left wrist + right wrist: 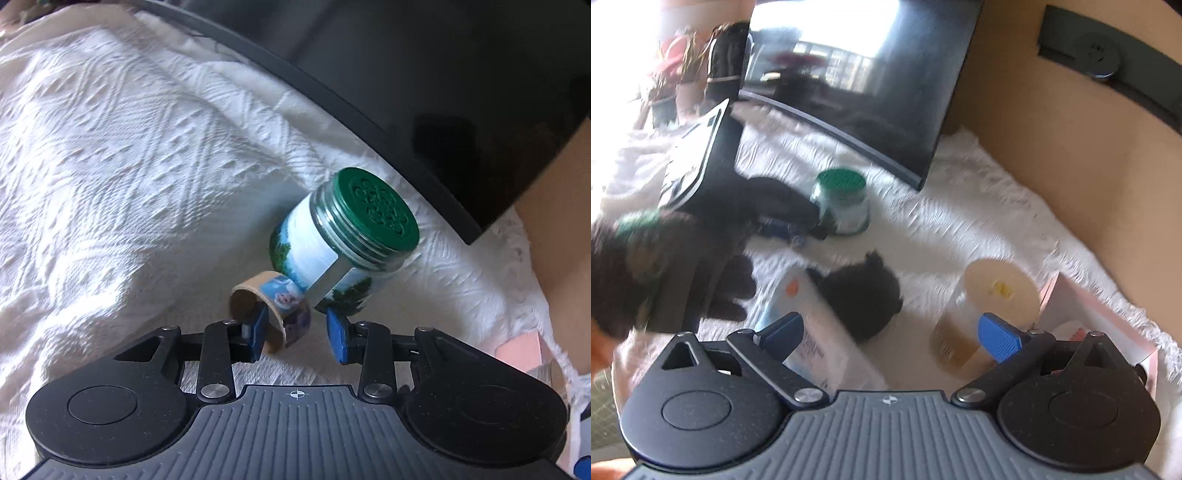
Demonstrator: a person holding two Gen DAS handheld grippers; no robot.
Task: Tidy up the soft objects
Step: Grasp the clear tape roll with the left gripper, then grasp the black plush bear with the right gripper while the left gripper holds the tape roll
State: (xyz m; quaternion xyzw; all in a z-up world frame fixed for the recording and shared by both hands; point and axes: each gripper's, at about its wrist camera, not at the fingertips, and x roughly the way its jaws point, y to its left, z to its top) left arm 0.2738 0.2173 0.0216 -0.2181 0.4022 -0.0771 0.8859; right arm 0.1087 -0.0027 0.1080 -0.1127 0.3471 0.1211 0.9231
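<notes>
Left gripper (295,330) has its jaws apart w/ the left pad poked inside a small tape roll (271,312) on the white cloth (129,166). Imo close gently so the ring doesn't squash or flip. Jar (332,243) w/ green lid sits just beside it, contents hidden. Right gripper (892,334) is wide open, holding nothing, above a white box (820,332), a dark fuzzy thing (862,295) and a capped cup (982,314) of tan stuff.

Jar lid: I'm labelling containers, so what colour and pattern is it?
Dark green, with an embossed flower-like circle pattern on the jar lid; clearest in the left wrist view.
</notes>
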